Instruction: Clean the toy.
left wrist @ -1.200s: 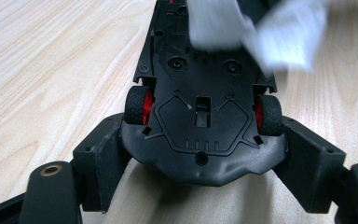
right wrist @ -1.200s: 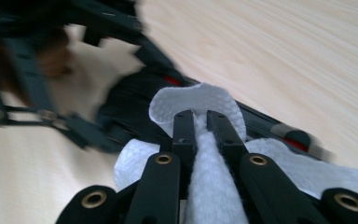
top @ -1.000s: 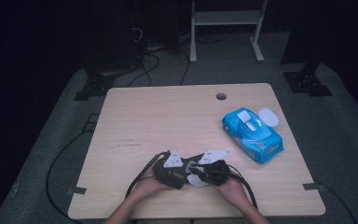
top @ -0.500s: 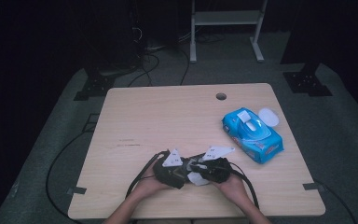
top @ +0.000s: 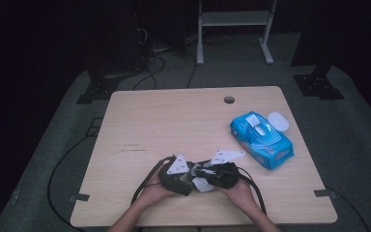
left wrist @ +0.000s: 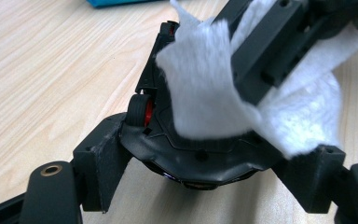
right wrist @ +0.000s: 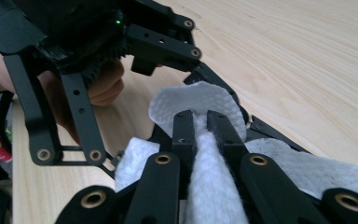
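A black toy car (left wrist: 168, 140) with small red-hubbed wheels sits between the jaws of my left gripper (left wrist: 209, 163), which is shut on it from both sides just above the table. My right gripper (right wrist: 200, 123) is shut on a white wipe (right wrist: 196, 100) and presses it against the car. In the left gripper view the wipe (left wrist: 205, 88) drapes over the car's top and hides part of it. From above, the left gripper (top: 176, 176) and the right gripper (top: 220, 175) meet near the table's front edge, with the wipe (top: 200, 184) between them.
A blue pack of wipes (top: 261, 140) lies at the right of the wooden table (top: 164, 121), its white lid (top: 278, 121) flipped open. A cable hole (top: 229, 100) is near the far edge. Cables trail from both grippers toward the person.
The right gripper with the wipe has shifted slightly against the car. The left gripper has held still.
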The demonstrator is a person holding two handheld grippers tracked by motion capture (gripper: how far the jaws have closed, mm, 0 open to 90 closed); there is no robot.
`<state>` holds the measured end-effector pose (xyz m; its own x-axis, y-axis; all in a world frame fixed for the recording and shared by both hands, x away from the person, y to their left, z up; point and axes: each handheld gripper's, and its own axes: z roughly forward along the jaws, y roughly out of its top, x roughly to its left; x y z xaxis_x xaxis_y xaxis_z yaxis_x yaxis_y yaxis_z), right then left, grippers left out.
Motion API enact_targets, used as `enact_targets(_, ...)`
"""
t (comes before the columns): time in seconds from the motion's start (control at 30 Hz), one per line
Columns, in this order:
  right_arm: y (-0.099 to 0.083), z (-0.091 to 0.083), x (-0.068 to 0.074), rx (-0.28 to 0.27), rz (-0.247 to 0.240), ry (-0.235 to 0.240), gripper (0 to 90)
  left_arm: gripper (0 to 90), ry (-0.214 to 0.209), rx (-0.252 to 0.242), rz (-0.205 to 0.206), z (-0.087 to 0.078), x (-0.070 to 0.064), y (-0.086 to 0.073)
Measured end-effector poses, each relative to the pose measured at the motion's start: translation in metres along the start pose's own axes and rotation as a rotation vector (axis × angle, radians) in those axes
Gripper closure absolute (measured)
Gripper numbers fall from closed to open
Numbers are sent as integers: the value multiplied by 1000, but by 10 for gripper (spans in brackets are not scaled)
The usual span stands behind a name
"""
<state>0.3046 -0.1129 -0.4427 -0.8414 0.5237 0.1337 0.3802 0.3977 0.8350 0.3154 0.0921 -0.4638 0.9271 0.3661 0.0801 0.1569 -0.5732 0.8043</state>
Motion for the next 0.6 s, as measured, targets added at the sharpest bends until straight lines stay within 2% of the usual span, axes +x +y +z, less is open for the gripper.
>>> enact_targets(0.13,1,-5,-6,10,25,-26,813,236,1,-12,-2,-1,-1,2)
enact_targets(0.2,2,-5,-5,12,27,-12,813,236,-3,-20,-2,-2,-2,4)
enact_targets(0.3,8,-2,8,-2,-10,31,813,236,-4,-21,13,-2,-6,6)
enact_targets(0.37,12,1,12,5,-37,31,813,236,-3,-22,15,-1,-7,6)
enact_targets(0.4,14,1,11,10,-45,19,813,236,-4,-22,16,-2,-7,6)
enact_targets(0.5,12,-2,-1,20,-34,-54,814,236,0,-20,21,-1,-7,6)
enact_targets(0.57,10,-5,-6,28,-10,-81,815,236,-2,-21,24,-1,-7,7)
enact_targets(0.6,9,-5,-6,23,-4,-77,814,236,0,-19,28,-1,-8,7)
